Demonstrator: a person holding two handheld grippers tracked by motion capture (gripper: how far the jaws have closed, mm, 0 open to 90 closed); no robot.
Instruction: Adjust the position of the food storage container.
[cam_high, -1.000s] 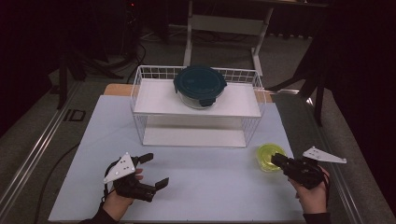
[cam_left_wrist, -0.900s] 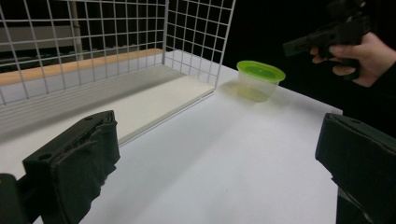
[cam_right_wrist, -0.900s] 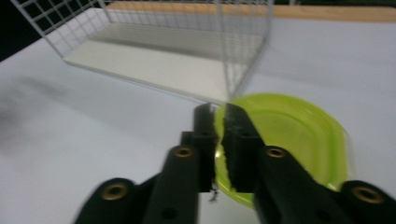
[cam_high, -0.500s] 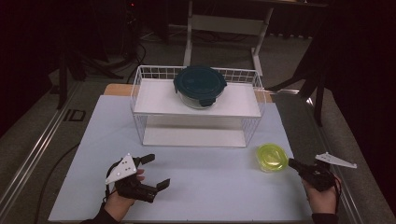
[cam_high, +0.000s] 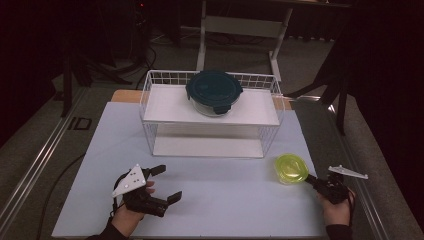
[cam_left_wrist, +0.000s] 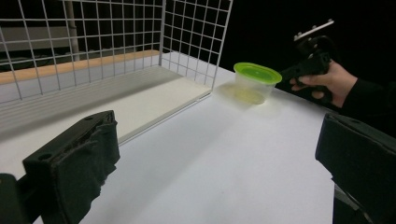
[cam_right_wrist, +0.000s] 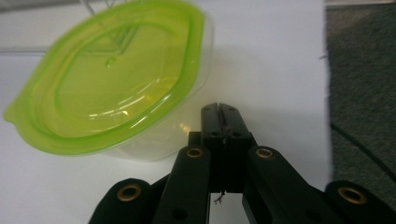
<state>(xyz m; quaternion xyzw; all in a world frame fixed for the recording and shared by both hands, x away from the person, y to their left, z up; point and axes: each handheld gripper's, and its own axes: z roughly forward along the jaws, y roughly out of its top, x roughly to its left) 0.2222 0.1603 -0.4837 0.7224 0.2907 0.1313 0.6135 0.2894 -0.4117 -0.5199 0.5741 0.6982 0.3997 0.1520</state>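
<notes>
On the white table (cam_high: 225, 200), the left gripper (cam_high: 162, 182) is resting at about seven o'clock, its jaws standing wide apart with nothing between them, probably waiting its turn while the other hand works. Behind it, at twelve o'clock, a white wire rack (cam_high: 150, 107) is carrying a round container with a dark teal lid (cam_high: 214, 90) on its upper shelf, well apart from both hands. Toward four o'clock, the small clear tub with a green lid (cam_high: 291, 168) is sitting on the table just in front of the rack's right corner. The right gripper (cam_high: 310, 178) is pointing at it from the right edge, jaws pressed together and empty, the tips just beside the tub's wall; whether they are touching it I cannot tell. Held closed like that, it looks placed for nudging rather than grasping.
</notes>
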